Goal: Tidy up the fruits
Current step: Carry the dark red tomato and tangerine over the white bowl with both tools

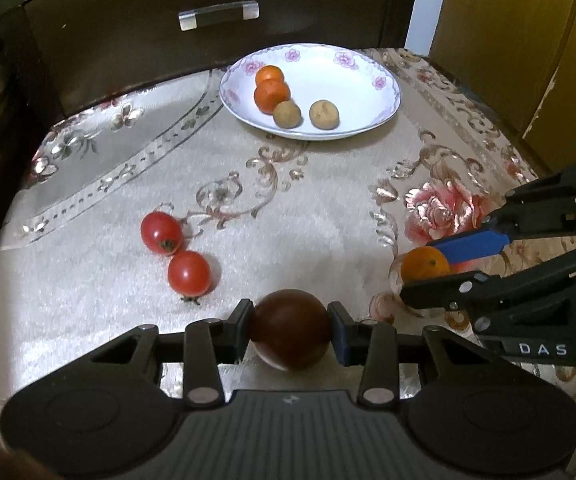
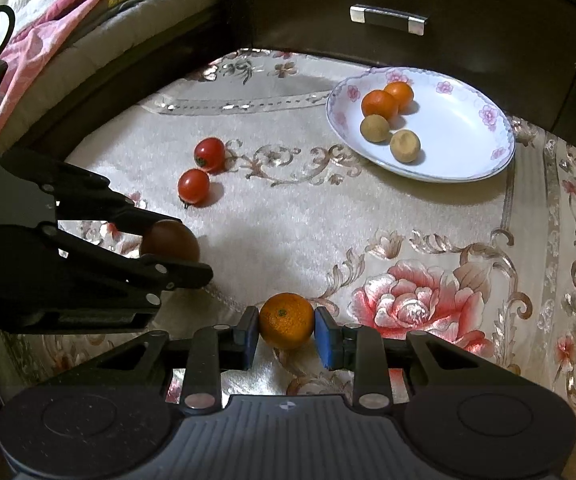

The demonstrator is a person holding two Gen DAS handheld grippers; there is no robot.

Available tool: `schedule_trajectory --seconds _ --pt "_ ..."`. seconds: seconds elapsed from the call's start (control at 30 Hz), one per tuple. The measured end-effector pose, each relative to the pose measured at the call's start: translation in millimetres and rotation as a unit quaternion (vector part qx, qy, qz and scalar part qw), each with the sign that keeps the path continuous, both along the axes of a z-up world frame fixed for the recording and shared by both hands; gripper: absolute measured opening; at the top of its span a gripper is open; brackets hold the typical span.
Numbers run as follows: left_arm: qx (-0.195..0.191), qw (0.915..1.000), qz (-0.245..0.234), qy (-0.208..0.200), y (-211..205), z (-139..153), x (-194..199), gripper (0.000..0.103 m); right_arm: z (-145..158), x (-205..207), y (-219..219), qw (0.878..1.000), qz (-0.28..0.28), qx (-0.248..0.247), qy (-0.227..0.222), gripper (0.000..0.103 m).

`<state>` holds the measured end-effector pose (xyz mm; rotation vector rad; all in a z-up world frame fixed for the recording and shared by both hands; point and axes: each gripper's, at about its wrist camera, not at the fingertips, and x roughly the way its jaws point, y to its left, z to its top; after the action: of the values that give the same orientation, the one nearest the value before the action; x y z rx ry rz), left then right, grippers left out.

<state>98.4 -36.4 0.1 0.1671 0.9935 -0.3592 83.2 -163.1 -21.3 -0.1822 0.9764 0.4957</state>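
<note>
A: Gripping a dark plum, the left gripper has its jaws clamped on both sides of it, low over the cloth

B: And the right gripper?

A: Jaws pressed on an orange near the pink flower, also down at the cloth. Neither fruit looks lifted clear yet

B: What's already sorted?

A: The plate at the far edge holds two oranges touching each other and two brown fruits just beside them

B: What's left?

A: Both held fruits, I'd judge, then two tomatoes lying together on the cloth, well apart from the plate. Roughly halfway
</note>
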Motion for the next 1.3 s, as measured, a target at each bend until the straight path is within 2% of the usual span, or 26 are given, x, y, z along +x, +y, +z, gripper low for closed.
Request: schedule_trajectory --seconds 0.83,1.17,1.3 --pt "-0.006 0.9996 -0.007 -0.026 -19.8 20.6 18.5 0.048 13.9 13.2 -16.1 0.999 -0.035 0.02 -0.02 0.023" --pt "-0.011 0.9983 -0.004 -0.057 -31.8 48.1 56.0 0.046 36.5 38.7 -28.4 0.996 -0.061 0.031 -0.053 0.025" --pt "-0.007 0.9977 -0.008 -0.067 -37.6 50.6 74.9 0.046 43.3 55.2 -36.2 0.995 -0.074 0.035 -0.064 0.025"
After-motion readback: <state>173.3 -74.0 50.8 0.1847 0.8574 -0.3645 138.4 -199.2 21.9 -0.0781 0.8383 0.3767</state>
